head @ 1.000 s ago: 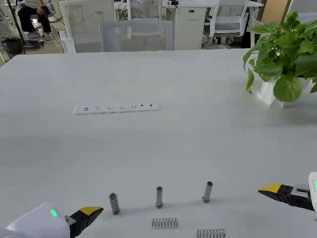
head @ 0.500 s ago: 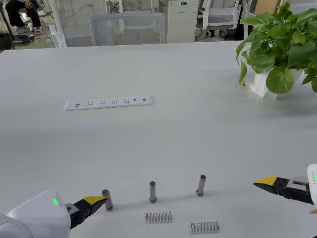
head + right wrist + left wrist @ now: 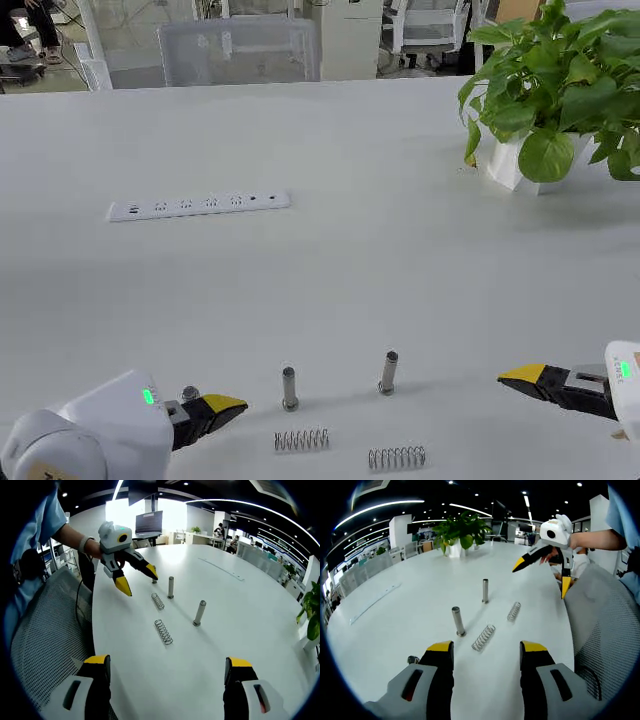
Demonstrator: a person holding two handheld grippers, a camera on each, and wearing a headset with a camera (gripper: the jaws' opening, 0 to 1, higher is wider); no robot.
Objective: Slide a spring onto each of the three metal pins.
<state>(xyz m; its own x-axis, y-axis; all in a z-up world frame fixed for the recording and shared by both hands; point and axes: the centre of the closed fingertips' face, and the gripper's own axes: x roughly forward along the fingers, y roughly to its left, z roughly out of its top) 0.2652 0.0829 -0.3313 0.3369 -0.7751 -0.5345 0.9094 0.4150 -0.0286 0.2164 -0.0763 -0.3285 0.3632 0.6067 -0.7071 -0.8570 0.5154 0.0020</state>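
I hold the left gripper (image 3: 487, 647) and right gripper (image 3: 168, 662) both spread, empty. Two springs (image 3: 301, 439) lie near two bare pins (image 3: 289, 388); the third pin (image 3: 190, 393) seems half hidden.

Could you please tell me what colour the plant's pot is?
The pot is white; the head view shows it best.

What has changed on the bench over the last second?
The left gripper has slid right, past the left pin toward the middle pin, open, holding nothing. The right gripper, the left loose spring, the right loose spring and the right pin stayed put.
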